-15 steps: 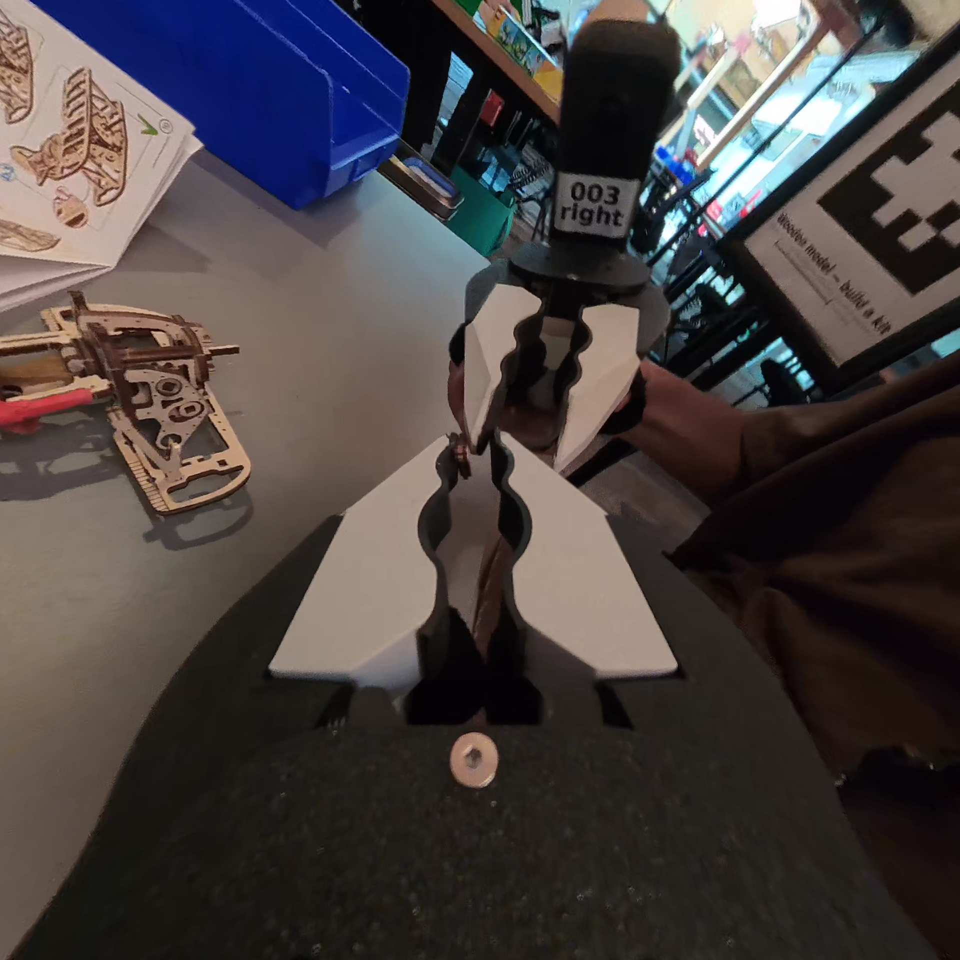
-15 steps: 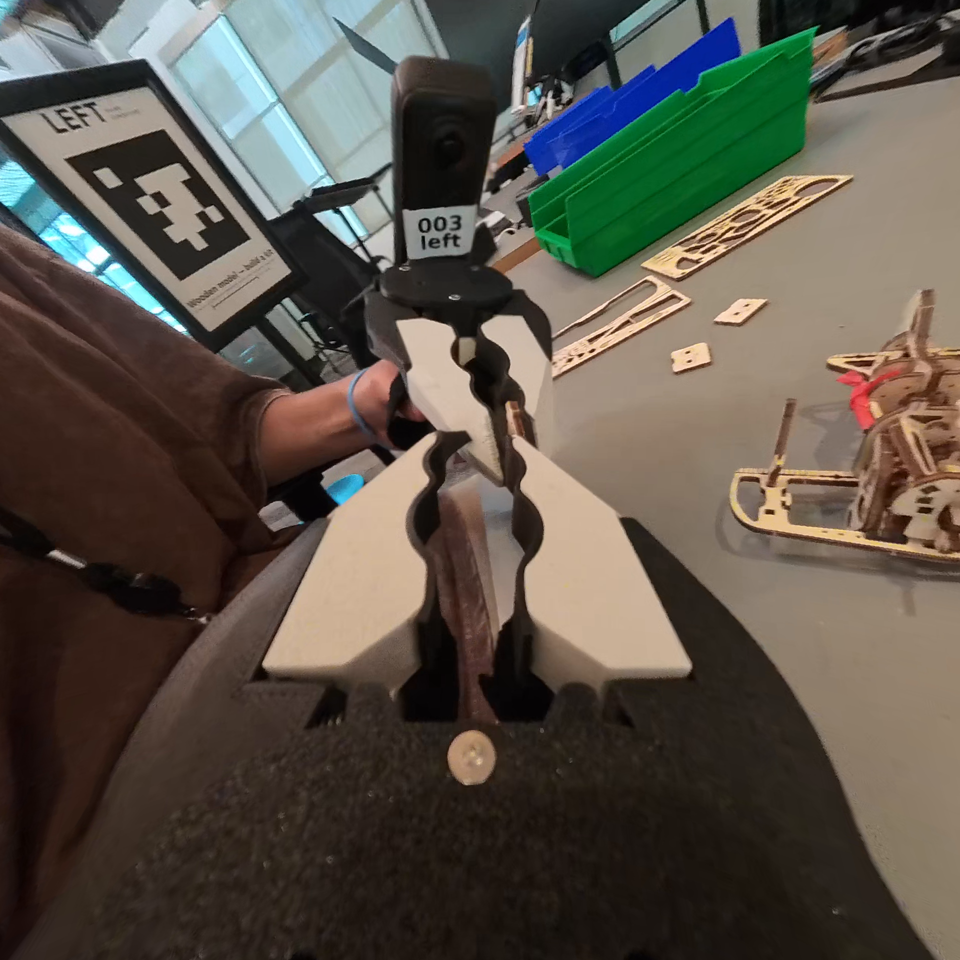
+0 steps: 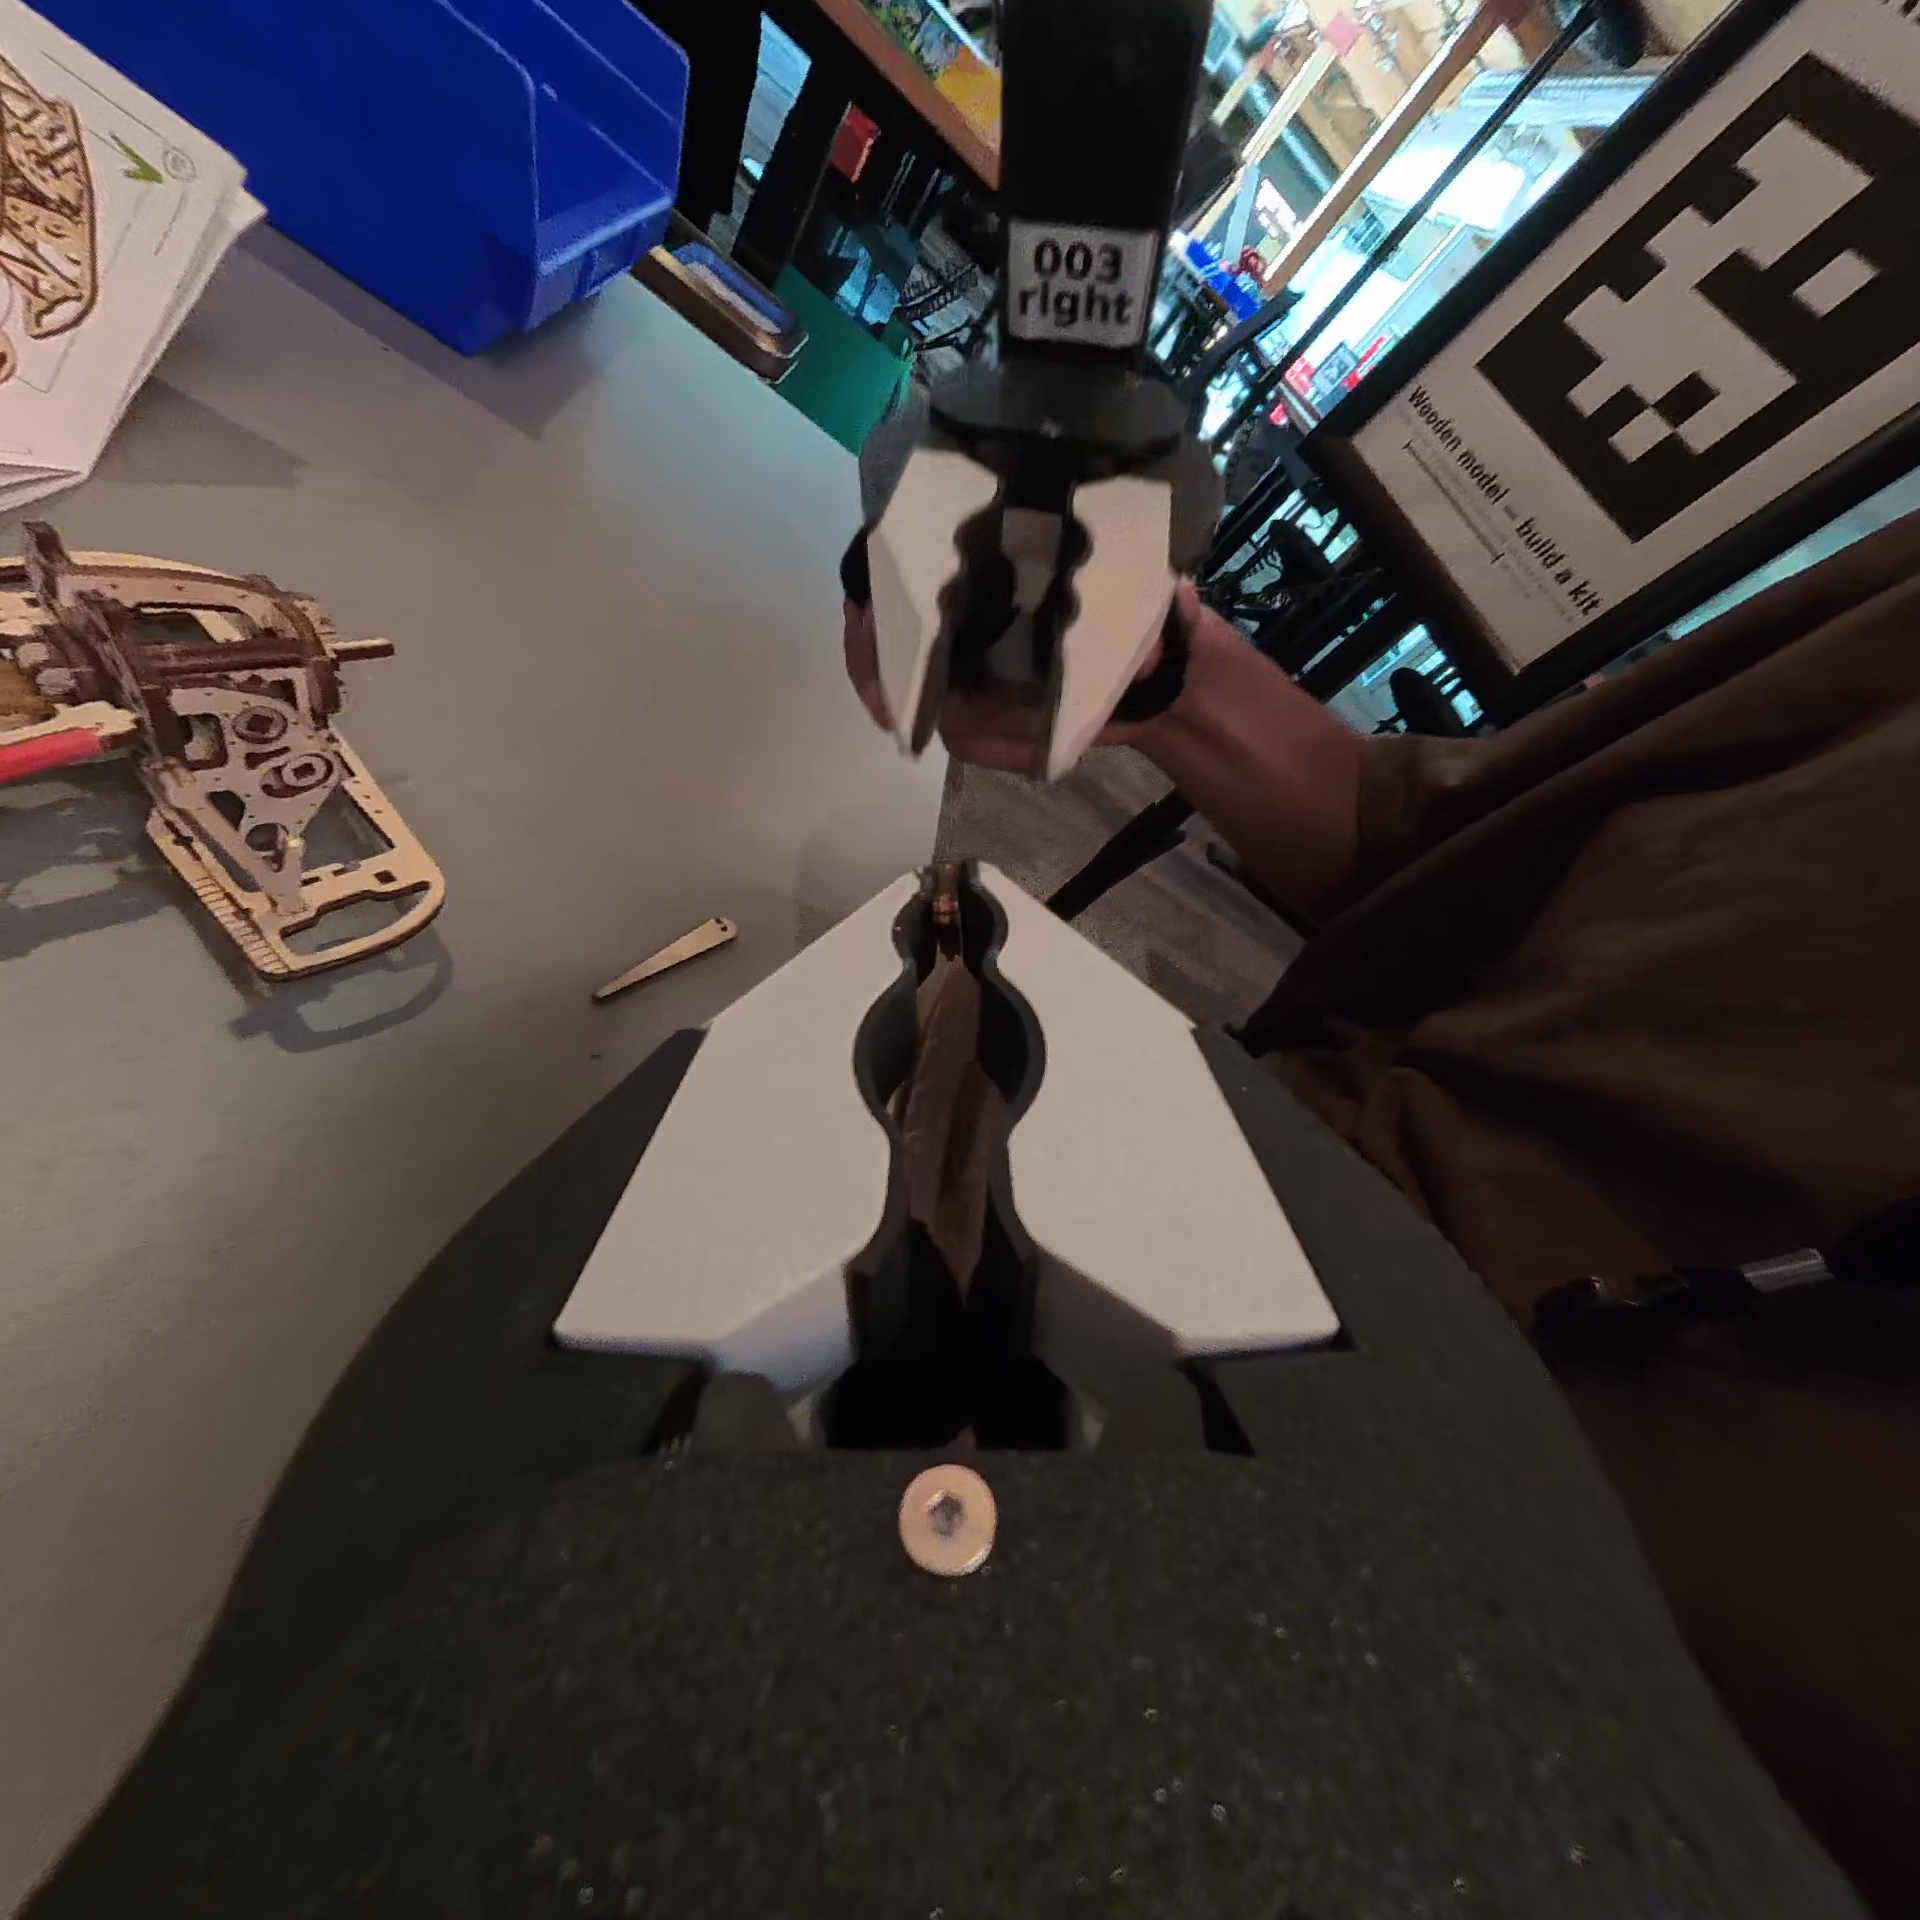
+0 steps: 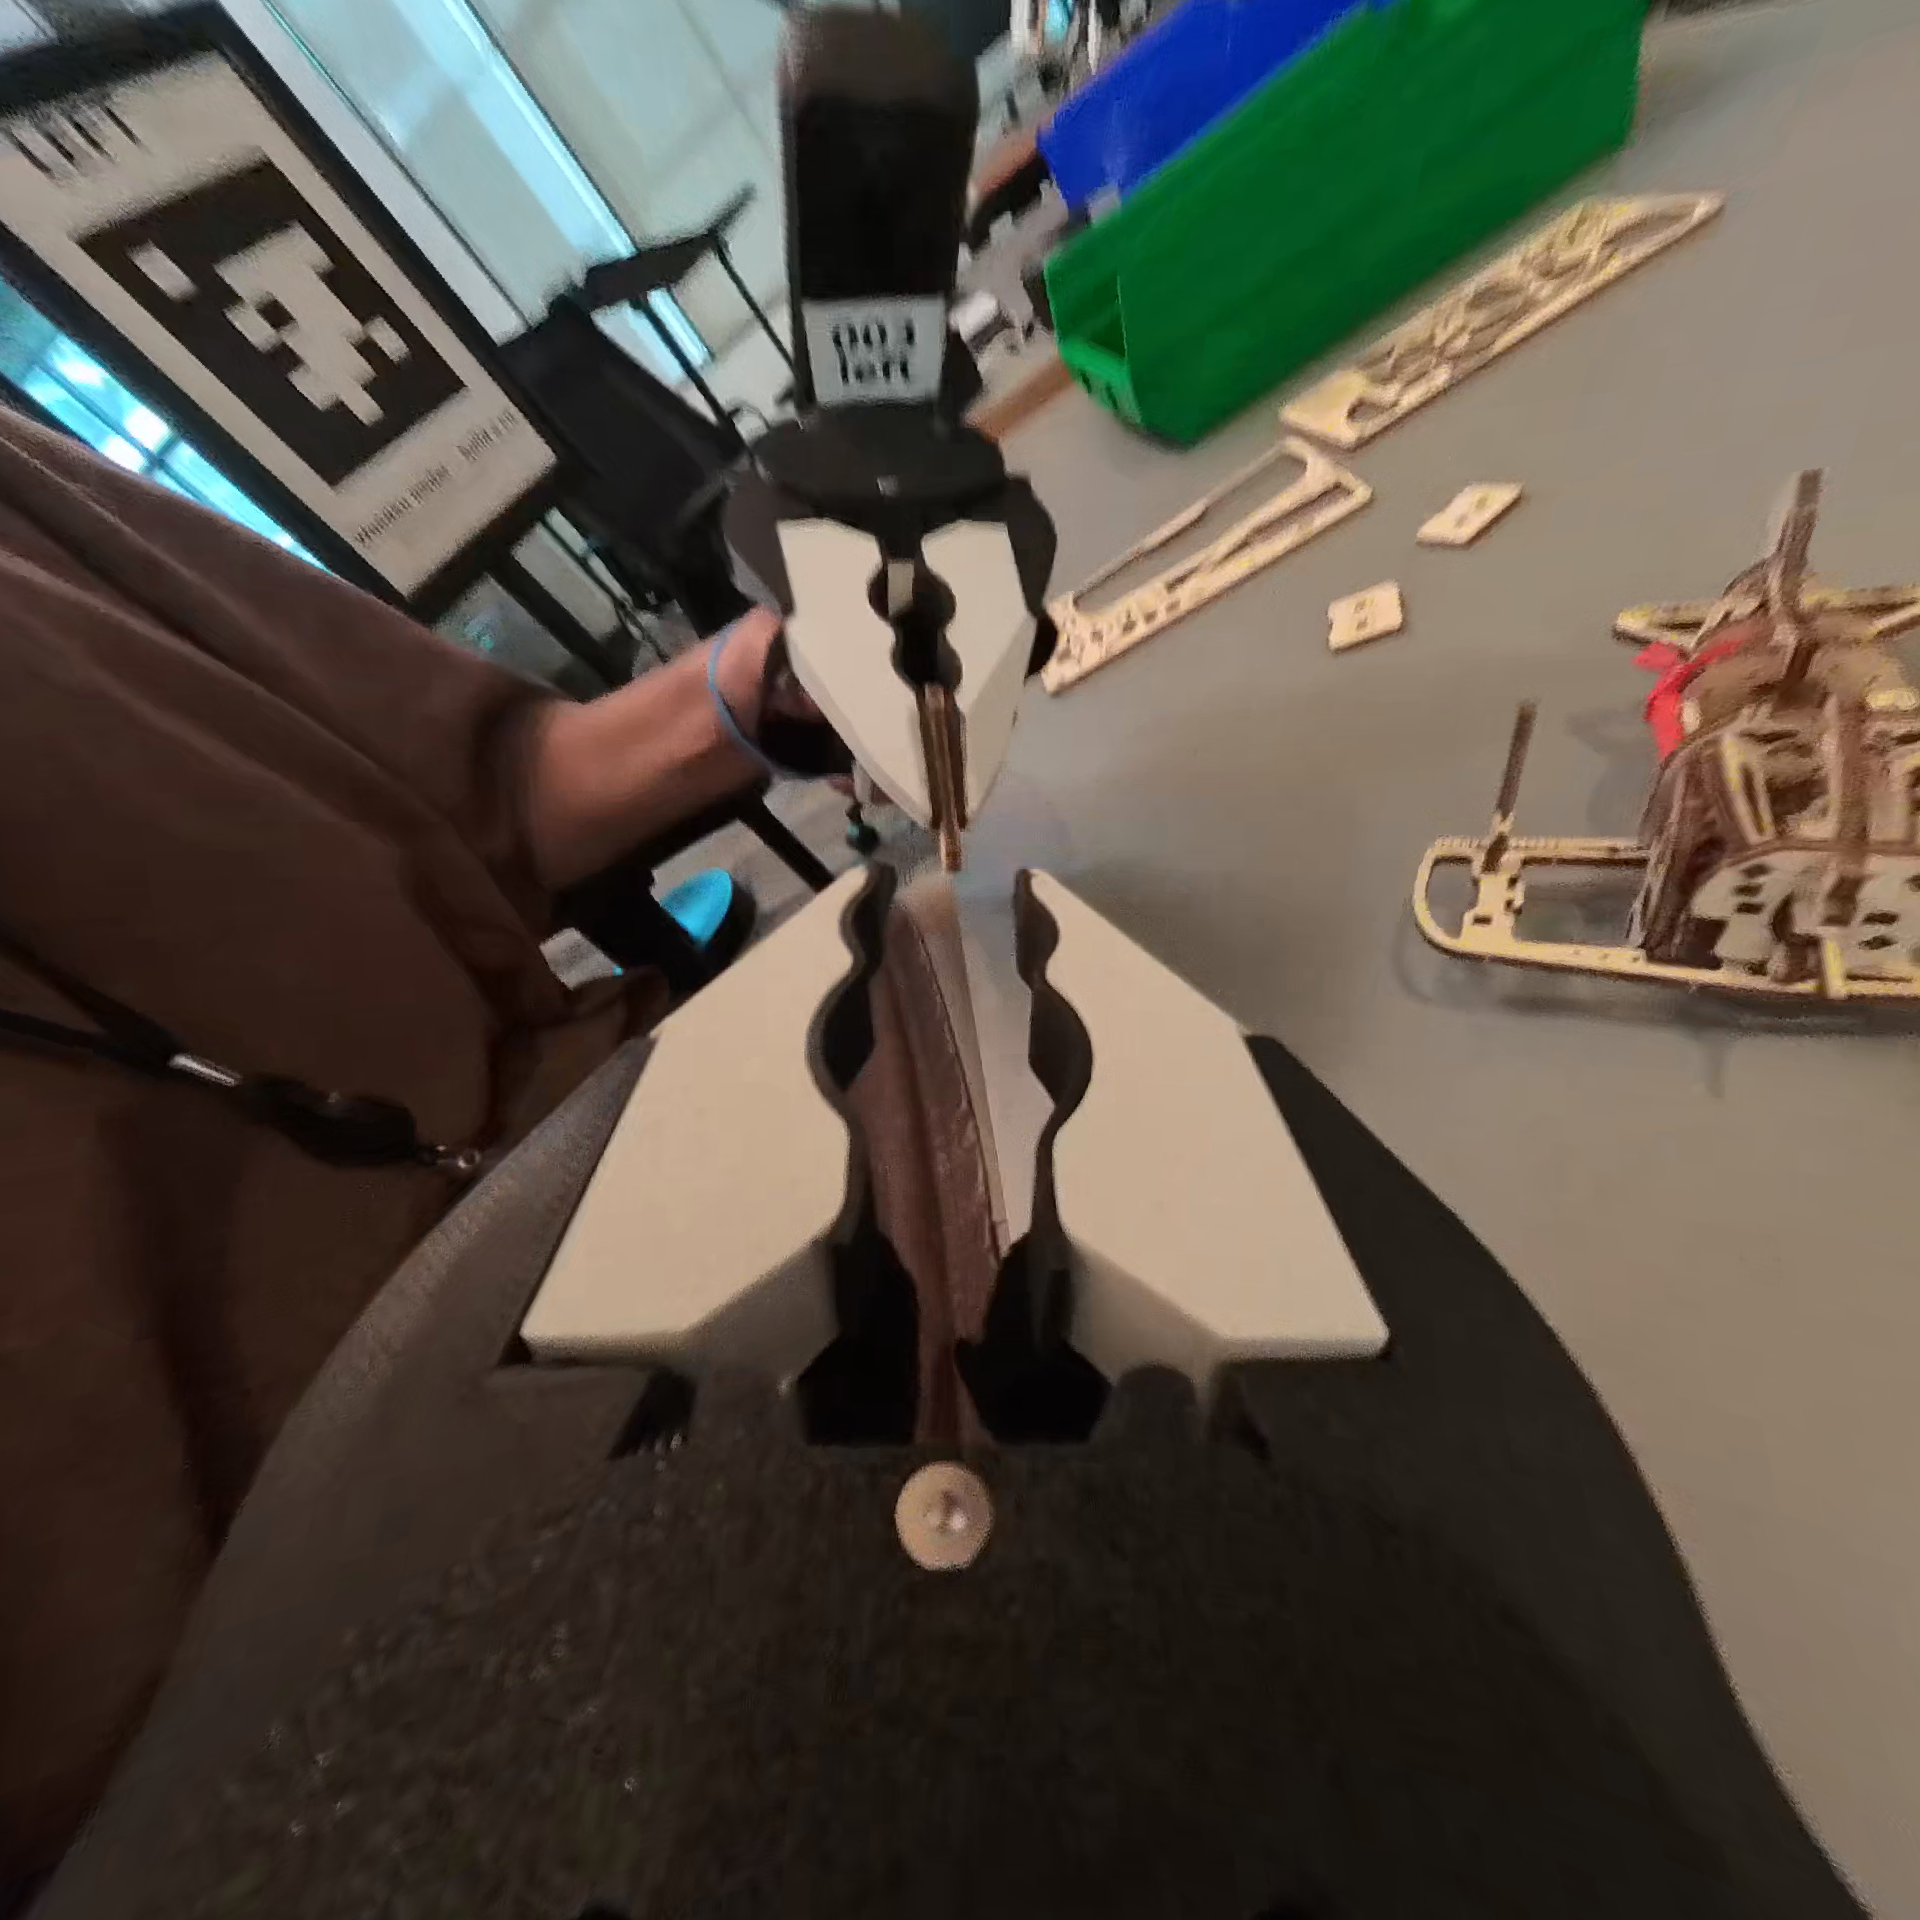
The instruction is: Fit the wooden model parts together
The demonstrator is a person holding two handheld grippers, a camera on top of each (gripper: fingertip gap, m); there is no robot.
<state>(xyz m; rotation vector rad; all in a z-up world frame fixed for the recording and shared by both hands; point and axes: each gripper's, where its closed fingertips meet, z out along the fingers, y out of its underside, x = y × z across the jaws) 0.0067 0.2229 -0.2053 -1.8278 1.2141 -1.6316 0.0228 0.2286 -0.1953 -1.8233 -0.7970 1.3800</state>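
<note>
Wooden part point(image 4: 948, 769) between left hand-held gripper point(image 4: 940, 821) tips

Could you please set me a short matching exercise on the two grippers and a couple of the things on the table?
Things:
1. left gripper
2. right gripper
3. green bin
4. thin wooden sliver

States or places:
A. lying loose on the table
B. jaws apart
C. jaws closed on a small wooden part
D. beside the blue bin

Pairs: 1-C, 2-B, 3-D, 4-A.
</note>
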